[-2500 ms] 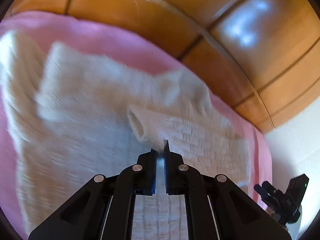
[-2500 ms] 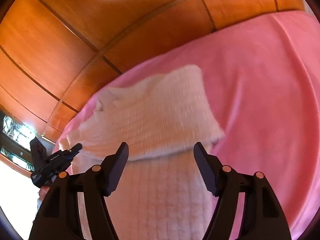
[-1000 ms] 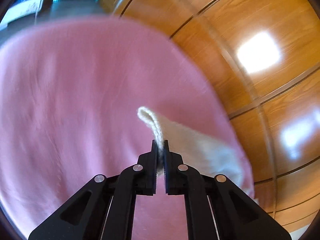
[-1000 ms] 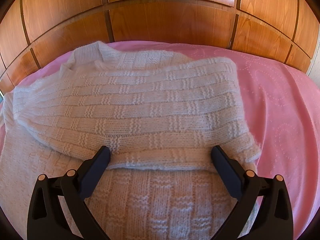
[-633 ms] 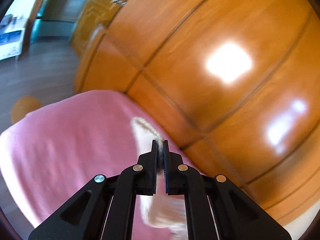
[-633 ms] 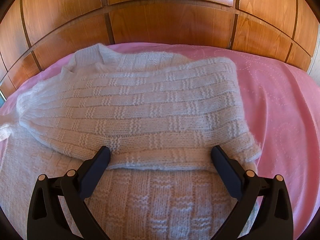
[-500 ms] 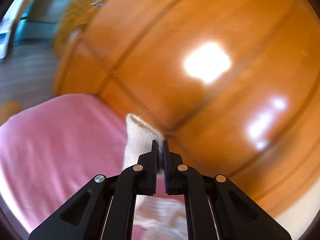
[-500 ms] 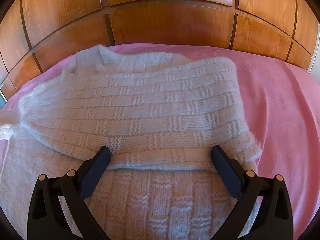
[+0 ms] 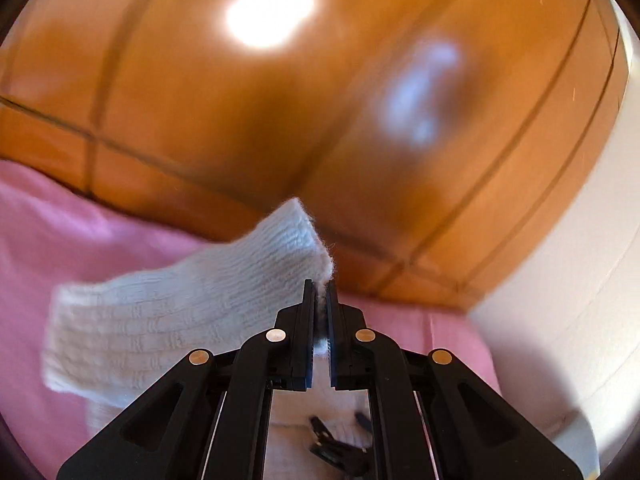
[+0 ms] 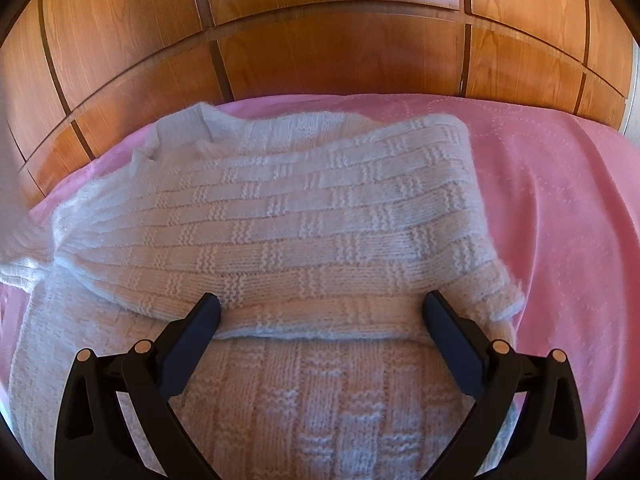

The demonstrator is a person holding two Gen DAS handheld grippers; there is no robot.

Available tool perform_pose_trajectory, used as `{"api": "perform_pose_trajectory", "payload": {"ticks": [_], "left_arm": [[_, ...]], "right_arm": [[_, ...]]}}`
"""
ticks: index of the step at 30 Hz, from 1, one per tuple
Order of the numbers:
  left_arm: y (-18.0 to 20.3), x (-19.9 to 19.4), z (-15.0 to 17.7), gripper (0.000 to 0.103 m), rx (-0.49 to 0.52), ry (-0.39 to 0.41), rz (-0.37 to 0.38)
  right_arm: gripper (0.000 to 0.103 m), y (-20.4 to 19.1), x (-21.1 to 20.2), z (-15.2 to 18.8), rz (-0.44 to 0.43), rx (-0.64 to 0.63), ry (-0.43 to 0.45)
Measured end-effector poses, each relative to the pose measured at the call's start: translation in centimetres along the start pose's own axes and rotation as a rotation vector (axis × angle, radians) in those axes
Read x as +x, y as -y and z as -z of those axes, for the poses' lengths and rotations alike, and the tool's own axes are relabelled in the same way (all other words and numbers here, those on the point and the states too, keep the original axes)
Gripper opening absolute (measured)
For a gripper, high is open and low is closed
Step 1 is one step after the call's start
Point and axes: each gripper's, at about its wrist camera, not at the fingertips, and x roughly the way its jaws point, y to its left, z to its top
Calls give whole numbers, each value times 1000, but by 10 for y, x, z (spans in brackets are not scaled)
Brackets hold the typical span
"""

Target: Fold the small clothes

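A white knitted sweater (image 10: 280, 220) lies on a bed covered by a pink bedspread (image 10: 560, 200), with a wooden panelled headboard (image 10: 340, 52) rising behind it at 12 o'clock. In the right wrist view the garment fills the middle: one sleeve is folded across the body, its ribbed cuff lying toward 3 o'clock, and the neckline sits up near 11 o'clock. The knit has a basket-weave pattern of blocks.

The right tongs (image 10: 320, 316) are spread wide, gripping nothing, their two black fingers resting low over the sweater with the folded sleeve's lower edge running between them. Whether the tips actually press into the wool I cannot tell.

The left tongs (image 9: 319, 292) are pinched closed on the cuff of the other sleeve (image 9: 180, 312), which is lifted off the bedspread and stretches away toward 9 o'clock in the left wrist view, blurred. Fuzzy fibres poke out just above the clamped tips. Below the left tongs, at 6 o'clock, more white knit shows, along with the dark shape of the right tongs, too blurred to read. A pale wall (image 9: 568, 280) stands at 3 o'clock beside the headboard.
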Motion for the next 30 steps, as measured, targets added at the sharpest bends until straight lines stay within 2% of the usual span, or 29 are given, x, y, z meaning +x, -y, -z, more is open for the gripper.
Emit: {"api": "perform_pose_trajectory", "payload": {"ticks": [4,5,6,8,12,13,15,18,21,23,25,28,29,30], "left_arm": [[6,74,43,4,53,-153,10],[2,88,49,14,41,-194,6],[-8,98,60,37,9,-233,0],[-31,98,69,53,-43,-223,-12],[-74,66,102,53,-84,-213,-81],[-76,58,113,53,-84,-212,-103],[-97,40,133,53,-84,-216,-164],[-127,25,158,53,-118,-232,-213],[-157,11,177,53,-172,-244,-260],[-163,4,184,53,-191,-227,-248],[-164,-1,185,53,-187,-212,-249],[-161,-2,187,53,-160,-209,-253],[-160,0,187,53,-149,-211,-255],[-159,0,188,53,-143,-212,-259]], "right_arm": [[101,2,0,0,-10,5,1],[101,2,-1,0,-12,7,2],[101,3,-1,0,-15,9,3],[101,4,-2,0,-21,14,4],[99,10,-10,-1,-47,28,8],[96,13,-13,-3,-59,37,15],[78,18,-26,-8,-93,65,35],[74,23,-43,-16,-209,145,48],[73,12,-34,-26,-293,184,-11],[72,5,-16,-31,-293,204,-88],[56,-7,1,-33,-249,177,-132],[12,-32,1,-42,-177,42,-133],[8,-35,-4,-47,-171,20,-122],[8,-40,-22,-56,-162,-10,-65]]}}
